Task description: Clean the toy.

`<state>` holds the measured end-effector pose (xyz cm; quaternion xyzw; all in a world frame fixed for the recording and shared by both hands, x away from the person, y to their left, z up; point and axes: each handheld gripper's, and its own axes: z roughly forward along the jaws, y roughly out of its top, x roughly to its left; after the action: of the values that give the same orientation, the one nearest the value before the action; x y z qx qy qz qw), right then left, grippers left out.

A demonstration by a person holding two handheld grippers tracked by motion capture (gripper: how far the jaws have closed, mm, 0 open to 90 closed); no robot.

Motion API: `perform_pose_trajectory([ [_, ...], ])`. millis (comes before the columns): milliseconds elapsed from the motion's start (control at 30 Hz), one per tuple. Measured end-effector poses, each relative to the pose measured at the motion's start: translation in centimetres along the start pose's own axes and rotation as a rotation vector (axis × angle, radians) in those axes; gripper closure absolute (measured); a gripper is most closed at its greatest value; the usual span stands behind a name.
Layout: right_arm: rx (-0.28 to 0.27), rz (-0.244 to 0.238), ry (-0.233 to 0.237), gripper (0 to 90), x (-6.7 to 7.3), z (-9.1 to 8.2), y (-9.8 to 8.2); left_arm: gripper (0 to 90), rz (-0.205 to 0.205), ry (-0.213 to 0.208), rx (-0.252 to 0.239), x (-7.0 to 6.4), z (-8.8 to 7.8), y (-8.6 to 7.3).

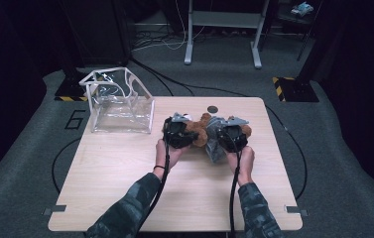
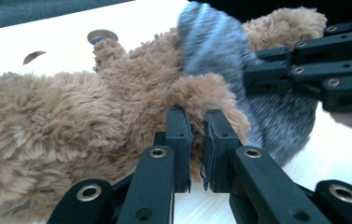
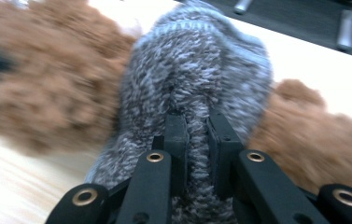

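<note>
A brown plush teddy bear (image 1: 202, 130) lies on the wooden table (image 1: 125, 188), partly wrapped in a grey knitted garment (image 1: 214, 146). My left gripper (image 1: 179, 133) holds the bear from the left. In the left gripper view its jaws (image 2: 197, 135) are shut on a tuft of the bear's brown fur (image 2: 61, 121), with the grey knit (image 2: 215, 42) and the other gripper (image 2: 327, 70) beyond. My right gripper (image 1: 231, 138) is on the garment's right side. In the right gripper view it (image 3: 198, 135) pinches a fold of the grey knit (image 3: 197, 70), brown fur (image 3: 52, 70) on either side.
A clear plastic bag with white trim (image 1: 120, 101) stands upright at the table's back left corner. A small round dark disc (image 1: 213, 109) sits in the tabletop just behind the bear. A metal stand (image 1: 222, 29) is on the floor beyond the table.
</note>
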<state>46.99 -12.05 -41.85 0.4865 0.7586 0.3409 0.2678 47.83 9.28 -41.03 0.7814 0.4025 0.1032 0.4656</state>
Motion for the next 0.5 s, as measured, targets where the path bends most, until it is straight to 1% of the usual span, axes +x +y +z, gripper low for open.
perform_pose_trajectory([
  [100,0.017,0.029,-0.034,80.5,-0.9,-0.1,-0.4,82.0,-0.003,0.002,0.003,0.1,0.0,0.0],
  [133,0.017,0.028,-0.04,80.5,-1.1,-0.1,-0.5,82.1,-0.007,-0.001,0.002,0.2,0.0,-0.1],
  [167,0.025,0.032,-0.056,80.5,-1.3,-0.1,-0.6,82.1,-0.008,-0.002,0.001,0.3,0.0,-0.1],
  [200,0.017,0.032,-0.071,80.5,-1.4,-0.2,-0.6,82.1,-0.01,-0.003,0.002,0.3,0.0,-0.1],
  [233,0.018,0.039,-0.09,80.5,-1.4,-0.4,-0.6,82.2,-0.001,-0.001,0.008,0.4,0.0,-0.1],
  [267,0.018,0.027,-0.112,80.5,-1.6,-0.6,-0.6,82.2,-0.002,-0.001,0.009,0.5,-0.1,-0.1],
  [300,0.013,0.036,-0.131,80.6,-1.8,-0.9,-0.6,82.3,0.006,-0.001,0.013,0.5,-0.1,0.0],
  [367,0.009,0.044,-0.154,80.6,-2.6,-1.3,-0.6,82.2,0.004,-0.002,0.011,0.5,-0.1,-0.1],
  [467,0.005,0.081,-0.176,80.6,-3.9,-1.8,-0.7,82.3,0.004,-0.007,0.01,0.6,-0.1,-0.1],
  [500,0.008,0.079,-0.185,80.6,-4.3,-2.0,-0.8,82.3,0.003,-0.008,0.011,0.6,-0.1,-0.1],
])
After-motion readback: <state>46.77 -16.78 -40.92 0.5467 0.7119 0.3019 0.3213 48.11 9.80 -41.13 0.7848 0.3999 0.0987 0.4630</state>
